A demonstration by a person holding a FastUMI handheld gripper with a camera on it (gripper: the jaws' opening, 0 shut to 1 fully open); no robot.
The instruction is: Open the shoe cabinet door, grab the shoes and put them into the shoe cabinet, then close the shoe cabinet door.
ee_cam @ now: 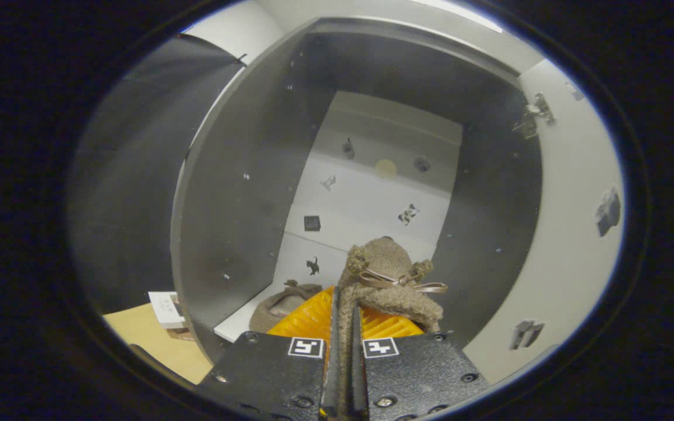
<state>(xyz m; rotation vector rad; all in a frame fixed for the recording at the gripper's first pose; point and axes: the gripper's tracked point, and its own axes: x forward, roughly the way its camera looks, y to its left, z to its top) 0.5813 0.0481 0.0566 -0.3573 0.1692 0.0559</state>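
My gripper is shut on the edge of a fuzzy brown slipper with a thin ribbon bow, which hangs in front of the fingers. I am inside the opening of the shoe cabinet, its dark side walls on either side and its white back panel straight ahead. A second brown slipper lies on the white cabinet floor, just left of the fingers. The open cabinet door stands at the right, white, with hinges on it.
A small white card or box lies on the tan floor outside the cabinet's left wall. The back panel carries small stickers and holes. A grey wall rises at the far left.
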